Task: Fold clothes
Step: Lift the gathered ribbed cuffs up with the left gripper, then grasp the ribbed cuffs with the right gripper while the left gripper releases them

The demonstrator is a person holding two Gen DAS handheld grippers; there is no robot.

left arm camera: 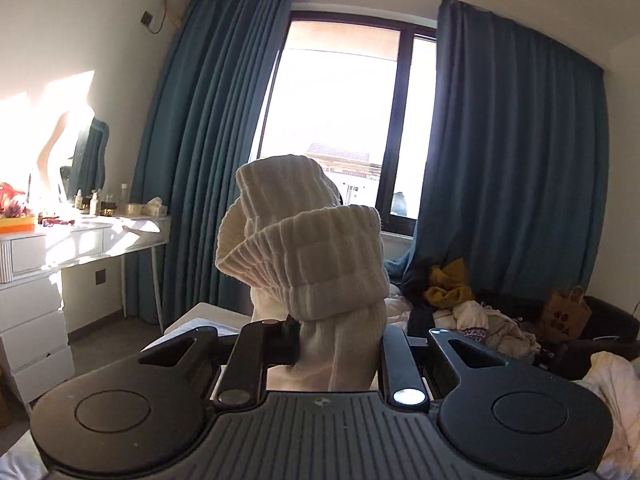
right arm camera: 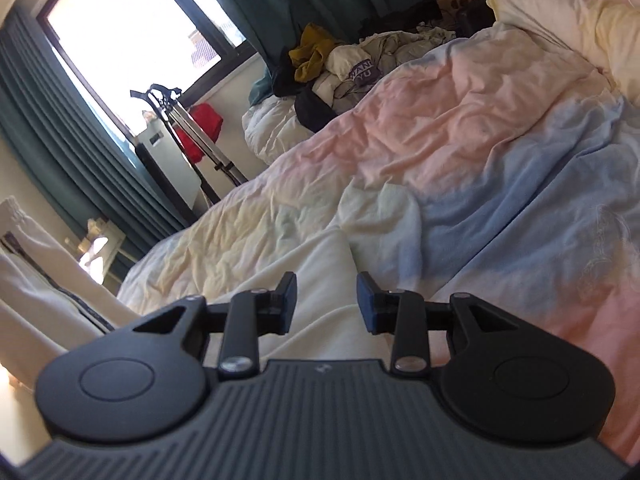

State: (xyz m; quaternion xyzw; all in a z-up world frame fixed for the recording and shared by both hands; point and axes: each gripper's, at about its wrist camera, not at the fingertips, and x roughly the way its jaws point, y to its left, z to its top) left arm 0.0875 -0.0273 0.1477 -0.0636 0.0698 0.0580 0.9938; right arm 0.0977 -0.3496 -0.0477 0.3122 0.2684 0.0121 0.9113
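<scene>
**Fold Status: Garment Raised, No Fold Made**

The bed (right arm camera: 460,128) carries a rumpled pastel duvet (right arm camera: 500,184) across most of its surface. A pile of unfolded clothes (right arm camera: 352,68) lies at its far end near the window (left arm camera: 340,92).

Progress, as judged: early. No folded item is visible anywhere. The pile remains to be worked, and the cream ribbed garment (left arm camera: 308,240) is not yet laid flat.

Garment position: in the left wrist view it hangs bunched directly ahead of the left tongs (left arm camera: 336,344), rising above them against the window. Its lower part passes down between the two fingers. A pale cloth panel (right arm camera: 320,280) also runs beneath and ahead of the right tongs (right arm camera: 326,304), on the duvet; it appears to be the same garment, though that cannot be confirmed.

Left tongs: closed onto the cream ribbed garment, fabric filling the gap.

Right tongs: parted moderately, gripping nothing; the cloth lies below the gap.
</scene>
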